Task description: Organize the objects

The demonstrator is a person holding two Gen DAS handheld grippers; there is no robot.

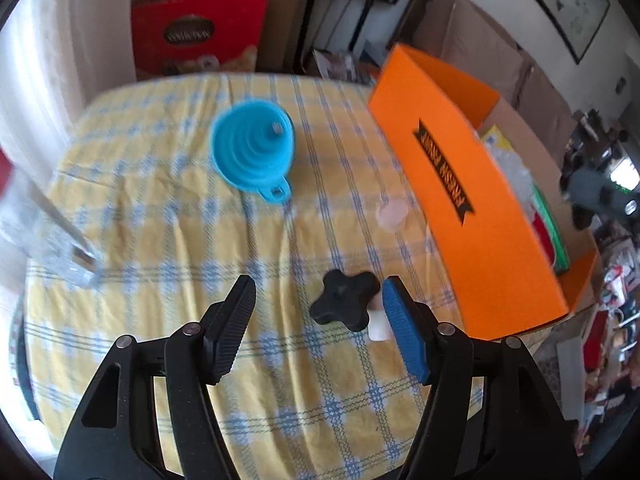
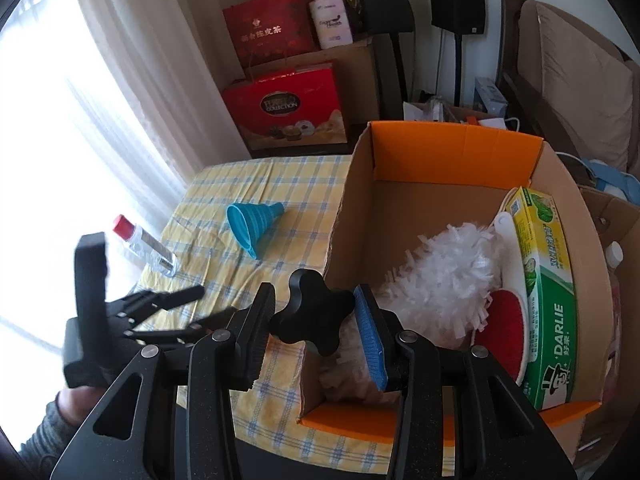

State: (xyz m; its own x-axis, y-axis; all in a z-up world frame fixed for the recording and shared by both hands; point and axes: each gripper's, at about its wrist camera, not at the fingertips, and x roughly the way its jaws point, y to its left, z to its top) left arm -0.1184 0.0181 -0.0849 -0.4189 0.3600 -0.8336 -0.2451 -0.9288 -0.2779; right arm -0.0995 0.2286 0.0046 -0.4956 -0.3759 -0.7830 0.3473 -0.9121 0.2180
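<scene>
At right in the right wrist view, the cardboard box point(image 2: 460, 216) holds a white duster point(image 2: 444, 280) and toothpaste carton point(image 2: 548, 300). Right gripper point(image 2: 314, 322) pinches a black knob point(image 2: 312, 312); left gripper point(image 1: 320, 312) is spread, gripping nothing.

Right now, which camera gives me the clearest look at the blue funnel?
The right wrist view: the funnel is sharp there, lying on its side on the checked cloth, left of the box. The left wrist view shows it larger but motion-blurred, its spout toward the camera.
</scene>
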